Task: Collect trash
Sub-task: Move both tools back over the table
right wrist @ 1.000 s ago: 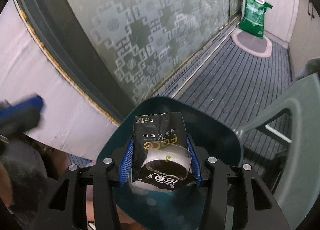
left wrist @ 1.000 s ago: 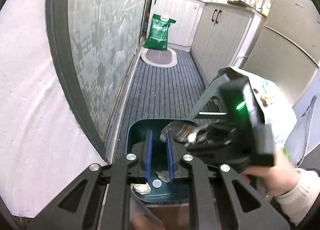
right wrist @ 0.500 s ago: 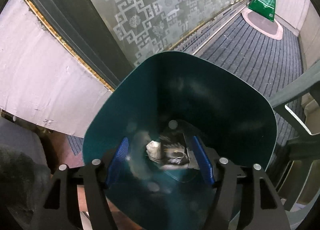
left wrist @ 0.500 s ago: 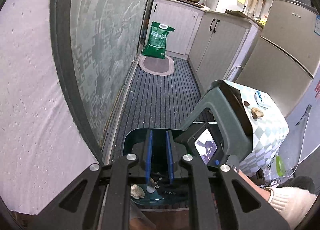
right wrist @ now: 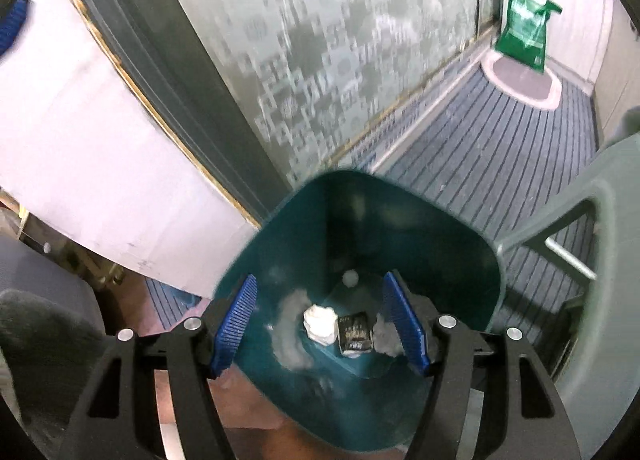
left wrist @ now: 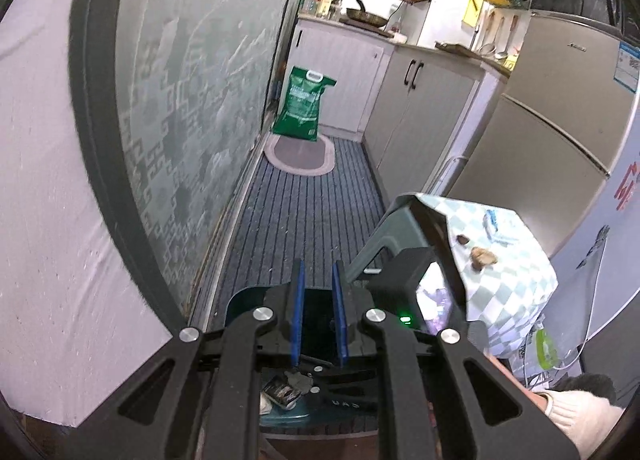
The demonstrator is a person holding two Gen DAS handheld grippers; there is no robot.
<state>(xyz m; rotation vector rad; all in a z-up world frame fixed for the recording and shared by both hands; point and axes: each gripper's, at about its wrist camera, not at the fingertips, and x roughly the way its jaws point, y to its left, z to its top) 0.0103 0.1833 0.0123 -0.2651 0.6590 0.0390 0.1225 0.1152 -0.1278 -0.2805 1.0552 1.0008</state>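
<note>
A teal waste bin (right wrist: 420, 219) stands on the floor below both grippers. In it lie a black tissue packet (right wrist: 354, 334) and crumpled white tissue (right wrist: 319, 323); the packet also shows in the left wrist view (left wrist: 280, 392). My right gripper (right wrist: 320, 324) is open and empty above the bin's mouth. My left gripper (left wrist: 318, 314) hangs over the bin (left wrist: 244, 300) with its blue pads close together and nothing between them. Scraps of trash (left wrist: 482, 256) lie on the checked cloth of a stool (left wrist: 504, 272) to the right.
A frosted glass sliding door (left wrist: 192, 99) and white wall run along the left. A grey stool frame (right wrist: 592, 227) stands right of the bin. A green bag (left wrist: 304, 103) and oval mat (left wrist: 300, 151) lie at the far end of the striped floor. Cabinets and a fridge (left wrist: 560, 131) line the right.
My right gripper opened and dropped the black tissue packet into the bin, then rose a little. My left gripper lifted and tilted up, showing more of the kitchen.
</note>
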